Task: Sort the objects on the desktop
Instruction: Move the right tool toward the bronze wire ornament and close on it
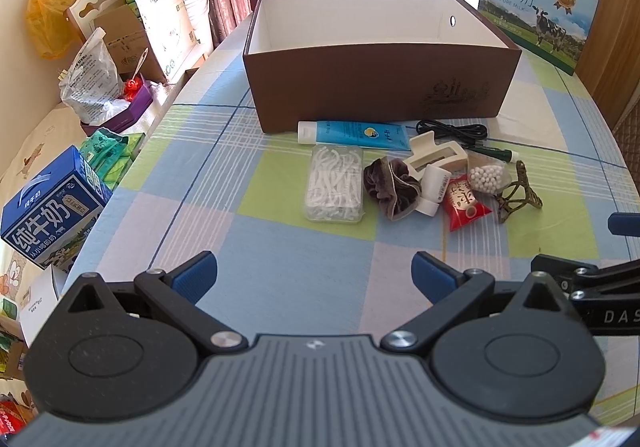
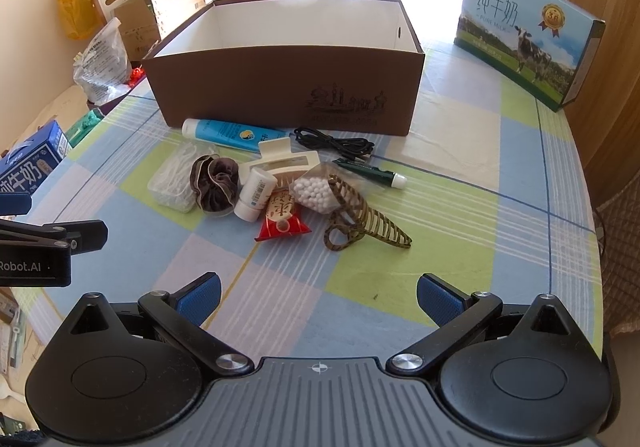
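Left wrist view: the left gripper (image 1: 314,275) hovers low over the checked cloth of the surface (image 1: 280,247), its blue-padded fingers spread wide apart with nothing between them. Part of the right gripper shows at the right edge of this view. Ahead stands an open brown box (image 1: 372,87) with a white interior. Just in front of the box lie the desktop objects in a loose cluster: a blue tube (image 1: 354,134) touching the box's front wall, a clear case of floss picks (image 1: 335,183), a dark scrunchie (image 1: 391,188), a cream hair claw (image 1: 436,156), a small white bottle (image 1: 433,189), a red sachet (image 1: 466,203), a bag of white beads (image 1: 487,176), an olive woven clip (image 1: 518,196), a black cable (image 1: 452,130) and a dark green pen (image 1: 496,154). A milk carton (image 1: 538,13) stands at the far right of the surface.

Right wrist view: the right gripper (image 2: 319,299) likewise hangs above the surface, fingers parted and empty, well short of the cluster; the woven clip (image 2: 366,221) lies nearest to it.
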The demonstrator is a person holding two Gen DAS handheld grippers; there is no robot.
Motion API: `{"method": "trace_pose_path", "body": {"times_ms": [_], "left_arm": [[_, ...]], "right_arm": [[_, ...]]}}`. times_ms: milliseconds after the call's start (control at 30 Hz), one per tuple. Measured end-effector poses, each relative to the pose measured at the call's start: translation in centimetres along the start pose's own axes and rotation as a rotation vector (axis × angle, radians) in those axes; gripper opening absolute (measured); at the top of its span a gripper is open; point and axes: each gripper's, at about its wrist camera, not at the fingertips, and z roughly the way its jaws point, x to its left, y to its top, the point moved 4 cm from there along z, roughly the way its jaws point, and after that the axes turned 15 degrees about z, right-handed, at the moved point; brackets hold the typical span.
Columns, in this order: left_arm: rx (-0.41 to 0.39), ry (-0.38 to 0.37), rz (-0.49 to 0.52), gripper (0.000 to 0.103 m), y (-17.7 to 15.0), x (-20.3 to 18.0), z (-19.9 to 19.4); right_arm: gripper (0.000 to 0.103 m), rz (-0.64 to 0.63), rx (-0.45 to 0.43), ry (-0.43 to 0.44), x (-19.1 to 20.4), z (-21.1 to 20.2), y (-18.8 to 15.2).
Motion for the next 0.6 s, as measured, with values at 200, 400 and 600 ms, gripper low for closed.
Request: {"method": "trace_pose_path", "body": {"times_ms": [200, 400, 600], "left_arm": [[0.000, -0.002, 0.017, 0.102, 0.4, 0.1, 0.6], [0.007, -0.013, 0.019, 0.102, 0.7, 0.5, 1.7], [-0.005, -0.033, 0.047, 0.102, 1.1, 0.8, 2.9]], "right_arm": [[0.101, 0.025, -0.004, 0.007, -0.3, 0.3, 0.4], [0.101, 0.081, -0.024, 0.010, -1.2, 0.7, 1.0], [0.101, 0.094, -0.047, -0.007, -2.1, 1.5, 1.1]]}}
